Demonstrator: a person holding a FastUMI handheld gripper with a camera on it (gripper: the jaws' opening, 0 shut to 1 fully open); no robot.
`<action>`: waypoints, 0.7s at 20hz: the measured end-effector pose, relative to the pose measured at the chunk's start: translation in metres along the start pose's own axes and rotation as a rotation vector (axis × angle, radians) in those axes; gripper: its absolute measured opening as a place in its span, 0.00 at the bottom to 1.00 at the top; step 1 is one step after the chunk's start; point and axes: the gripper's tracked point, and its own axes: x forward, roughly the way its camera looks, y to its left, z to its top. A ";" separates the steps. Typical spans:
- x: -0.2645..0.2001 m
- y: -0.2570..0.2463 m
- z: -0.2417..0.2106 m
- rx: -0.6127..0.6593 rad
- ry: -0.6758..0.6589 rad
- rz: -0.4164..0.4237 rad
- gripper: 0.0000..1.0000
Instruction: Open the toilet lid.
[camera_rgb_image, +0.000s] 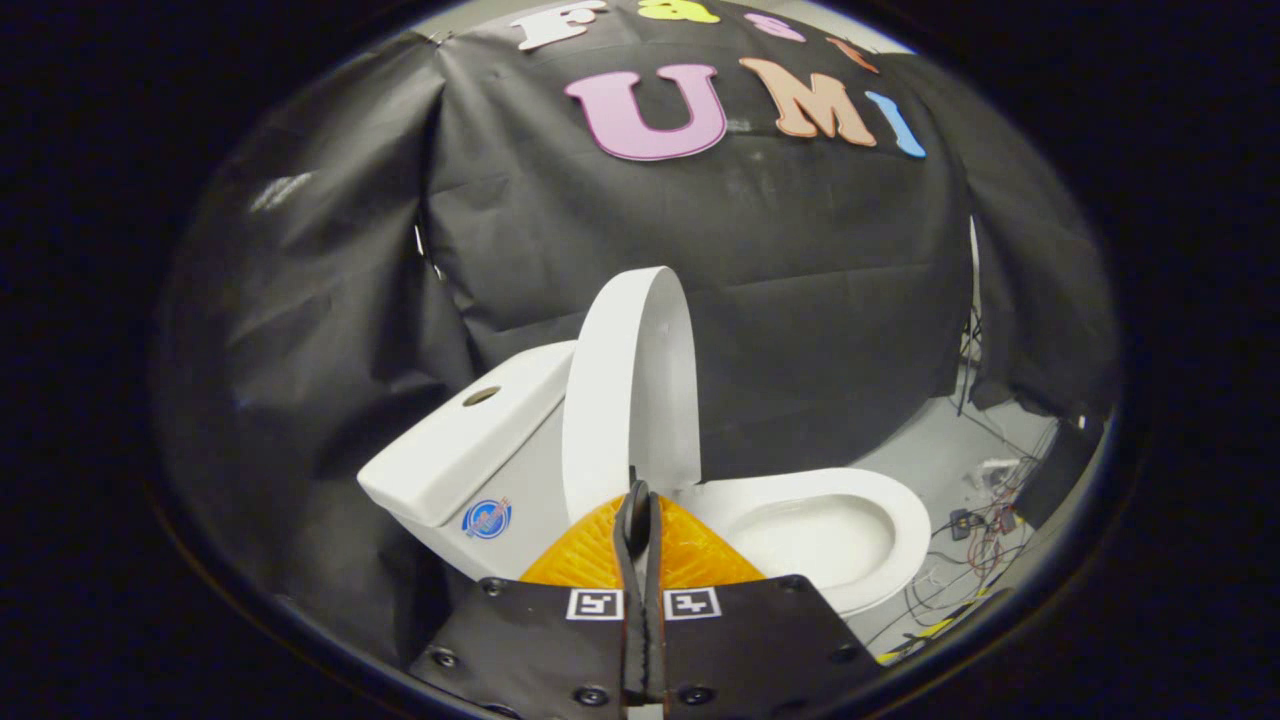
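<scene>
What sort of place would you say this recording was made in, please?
Probably a staged test booth, not a real bathroom: a white toilet, its lid raised, stands against black cloth, with loose cables on the floor. The gripper, fingers closed on nothing, sits before the lid.

Black cloth wall (800, 300) hangs creased beyond the fingers, wrapping both sides. Pale grey floor (930, 450) ahead to the right, tangled cables (985, 520) and a dark box (1055, 470) on it.
</scene>
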 end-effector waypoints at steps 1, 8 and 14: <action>-0.001 0.003 0.001 -0.009 -0.004 -0.019 0.01; 0.006 0.036 0.001 -0.081 0.000 -0.057 0.01; 0.014 0.068 -0.002 -0.141 0.004 -0.064 0.12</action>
